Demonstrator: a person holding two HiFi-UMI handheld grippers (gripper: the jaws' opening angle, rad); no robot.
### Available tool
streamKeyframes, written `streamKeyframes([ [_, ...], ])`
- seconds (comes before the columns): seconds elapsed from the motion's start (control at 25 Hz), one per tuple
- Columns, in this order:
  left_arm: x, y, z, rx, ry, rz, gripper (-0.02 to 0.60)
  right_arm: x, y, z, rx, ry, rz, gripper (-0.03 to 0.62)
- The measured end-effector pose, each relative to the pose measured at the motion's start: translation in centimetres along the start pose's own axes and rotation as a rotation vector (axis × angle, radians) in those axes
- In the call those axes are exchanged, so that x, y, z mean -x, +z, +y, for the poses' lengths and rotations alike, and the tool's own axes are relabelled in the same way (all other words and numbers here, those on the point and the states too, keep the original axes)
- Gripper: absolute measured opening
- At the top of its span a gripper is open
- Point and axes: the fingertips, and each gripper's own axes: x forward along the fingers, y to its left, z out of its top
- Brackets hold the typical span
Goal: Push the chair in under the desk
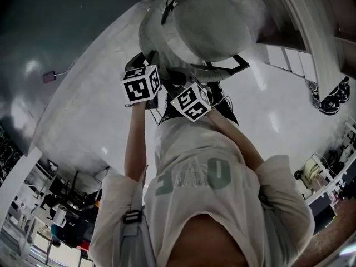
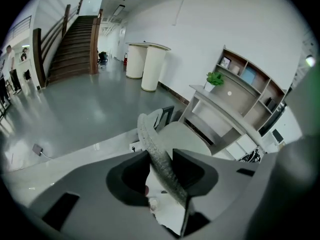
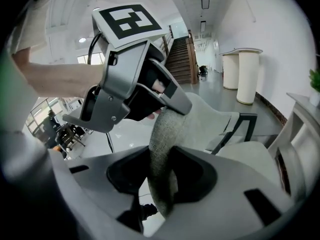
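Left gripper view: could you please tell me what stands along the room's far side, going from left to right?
Staircase → white counter → potted plant → shelf unit.

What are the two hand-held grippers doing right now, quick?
Left hand-held gripper: closing around the chair backrest, not gripping it yet.
Right hand-held gripper: closing, pads already pressing on the chair backrest.

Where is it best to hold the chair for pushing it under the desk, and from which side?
Grip the top rim of the backrest, coming from behind and above. The rim is thin enough to sit between jaws, and the desk lies beyond the seat, so a push there should go straight in. The left gripper and right gripper straddle it, jaws closing.
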Motion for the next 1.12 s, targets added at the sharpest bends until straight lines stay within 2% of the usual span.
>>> streamKeyframes([
  [0.16, 0.0, 0.1, -0.2, -0.019, 0.014, 0.01, 0.15, 0.3, 0.1, 0.0, -0.013, 0.009, -0.017, 0.133],
  [0.36, -0.4, 1.4, -1.9, -0.039, 0.004, -0.031, 0.152, 1.5, 0.7, -1.6, -0.034, 0.0, -0.08, 0.133],
  [0.6, -2.3, 3.1, -4.3, -0.094, 0.008, 0.006, 0.152, 2.7, 0.5, -4.6, -0.06, -0.038, -0.1, 0.13],
  [0.96, -4.2, 2.8, -7.0, -0.102, 0.001, 0.027, 0.155, 4.3, -1.3, -7.1, -0.049, -0.051, -0.107, 0.13],
  [1.12, -4.9, 4.7, -8.5, -0.111, -0.005, 0.005, 0.155, 5.3, -0.3, -9.2, -0.065, -0.075, -0.142, 0.129],
])
